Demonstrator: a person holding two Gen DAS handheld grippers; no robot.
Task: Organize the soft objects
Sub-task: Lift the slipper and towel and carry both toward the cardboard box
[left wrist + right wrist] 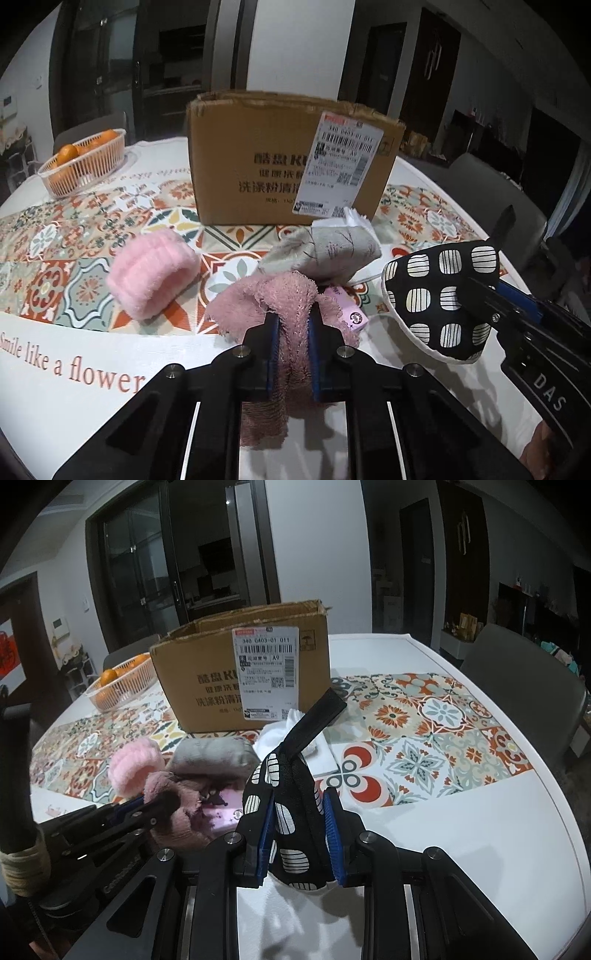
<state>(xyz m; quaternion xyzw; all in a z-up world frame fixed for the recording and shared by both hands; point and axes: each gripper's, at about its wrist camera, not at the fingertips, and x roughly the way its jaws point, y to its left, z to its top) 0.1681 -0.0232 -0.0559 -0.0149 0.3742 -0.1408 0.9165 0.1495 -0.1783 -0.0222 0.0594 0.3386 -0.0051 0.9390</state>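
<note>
My left gripper (293, 321) is shut on a dusty-pink towel (280, 295), which bunches up between the blue pads and hangs below them. My right gripper (298, 808) is shut on a black oven mitt with white striped squares (284, 797); it shows in the left wrist view (439, 295) at the right. A fluffy pink band (151, 275) lies to the left on the table. A grey cloth bundle (325, 251) lies behind the towel, before an open cardboard box (280, 162). A pink packet (351, 312) sits under the towel.
A plastic basket of oranges (83, 162) stands at the far left. A white cloth (295, 731) lies by the box's front. The patterned tablecloth (443, 731) covers the round white table. A grey chair (524, 679) stands at the right edge.
</note>
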